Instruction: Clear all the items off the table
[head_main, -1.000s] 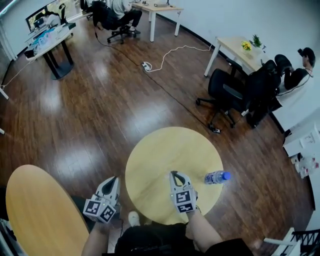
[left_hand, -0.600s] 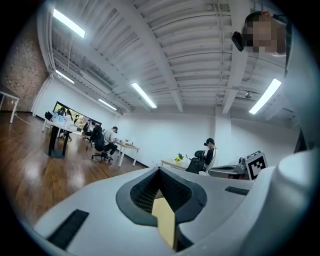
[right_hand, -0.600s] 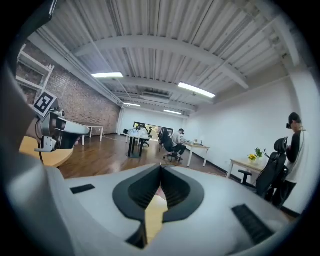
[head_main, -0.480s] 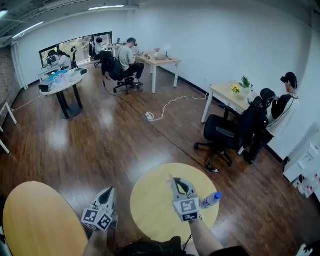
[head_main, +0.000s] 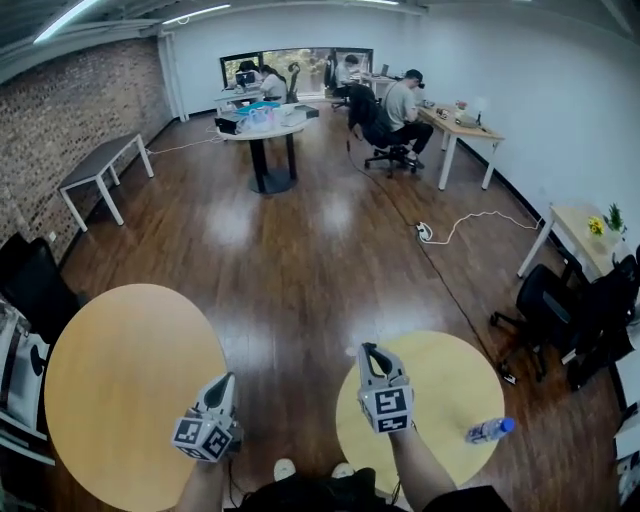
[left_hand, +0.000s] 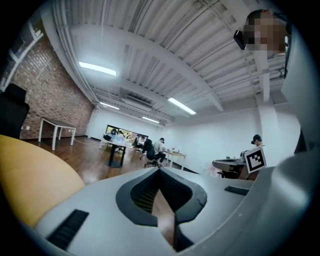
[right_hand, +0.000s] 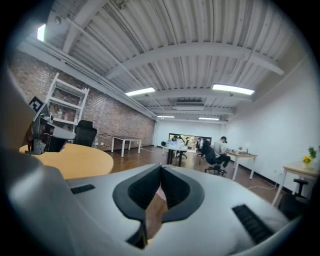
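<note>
A clear water bottle with a blue cap (head_main: 490, 430) lies on its side near the right rim of the small round yellow table (head_main: 445, 380). My right gripper (head_main: 367, 349) hangs over that table's left part, shut and empty, well left of the bottle. Off that table's left edge, my left gripper (head_main: 226, 380) is over the gap between it and a larger round yellow table (head_main: 120, 380), also shut and empty. In the left gripper view the left gripper (left_hand: 160, 170) points level across the room; so does the right gripper (right_hand: 161, 166) in its view. Neither gripper view shows the bottle.
Black office chairs (head_main: 560, 310) stand right of the small table, and a white desk (head_main: 580, 225) lies beyond them. A cable with a power strip (head_main: 425, 232) runs over the wooden floor. A black chair (head_main: 35, 285) and a shelf (right_hand: 65, 110) stand at the left. People sit at desks (head_main: 405, 105) far back.
The head view has swung left and up, so the bottle has shifted toward the lower right and the large left table is in full view. Both grippers have risen and moved left, still shut.
</note>
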